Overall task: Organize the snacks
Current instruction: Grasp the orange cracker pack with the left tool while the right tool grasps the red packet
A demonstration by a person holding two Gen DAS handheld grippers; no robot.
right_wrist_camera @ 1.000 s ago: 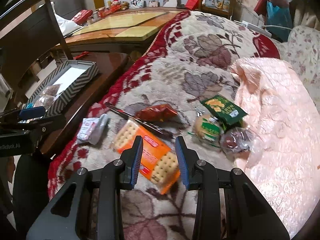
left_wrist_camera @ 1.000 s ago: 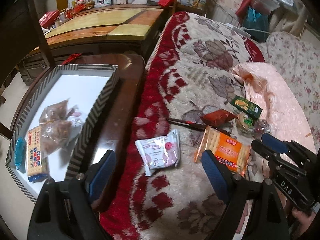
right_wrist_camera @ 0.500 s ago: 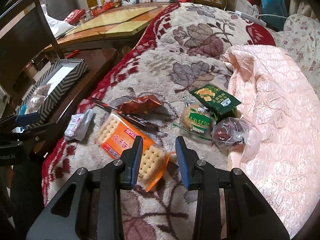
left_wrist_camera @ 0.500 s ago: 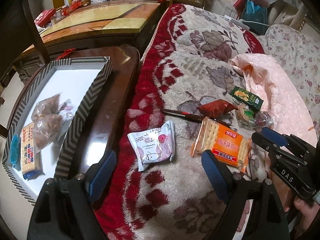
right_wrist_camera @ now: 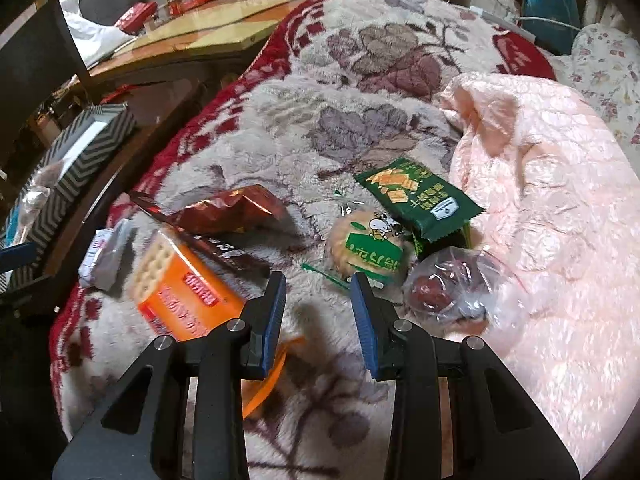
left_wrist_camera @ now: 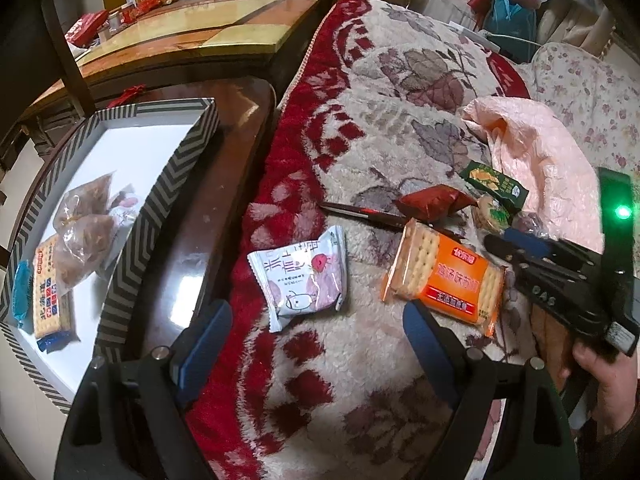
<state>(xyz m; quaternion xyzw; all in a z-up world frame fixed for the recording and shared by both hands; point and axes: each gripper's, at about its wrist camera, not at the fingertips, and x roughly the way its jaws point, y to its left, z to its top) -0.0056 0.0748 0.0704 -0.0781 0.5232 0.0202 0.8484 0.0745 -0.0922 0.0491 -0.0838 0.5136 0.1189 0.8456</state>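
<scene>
The orange cracker pack (right_wrist_camera: 176,292) lies on the floral blanket (right_wrist_camera: 360,80), just left of the right claw (right_wrist_camera: 318,312), whose fingers stand partly apart, gripping nothing. A white snack packet (left_wrist_camera: 302,280) lies beyond the wide-open, empty left claw (left_wrist_camera: 316,332); the striped box (left_wrist_camera: 168,184) sits far left.

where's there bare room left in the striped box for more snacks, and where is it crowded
The striped box has bare white floor across its far half, up to the far wall. Its near end is crowded: blue cracker pack and clear snack bags. On the blanket, snacks cluster around the orange cracker pack.
</scene>
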